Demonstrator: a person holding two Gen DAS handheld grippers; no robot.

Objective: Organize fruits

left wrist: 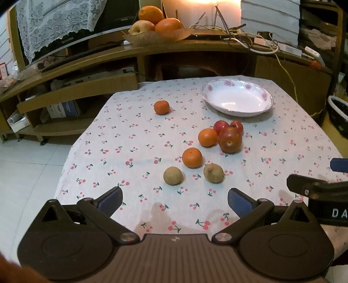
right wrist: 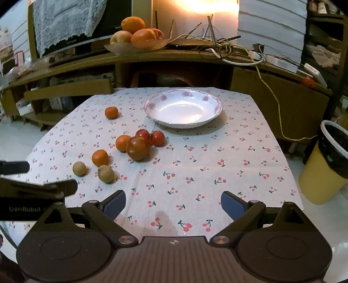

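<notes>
1. The place is a home living room, judging by its furnishings.
2. The desk (right wrist: 217,152) wears a cherry-print cloth, with a rose-rimmed plate (right wrist: 214,110) and loose fruit on it.
3. Behind it stands a low wooden TV cabinet (left wrist: 174,50) carrying a television (left wrist: 71,37) draped with a lace cover (left wrist: 54,19), a fruit dish (left wrist: 152,37) and tangled cables (left wrist: 250,41).
4. White floor tiles (left wrist: 26,174) and a lined yellow waste bin (right wrist: 322,174) sit beside the desk.
</notes>
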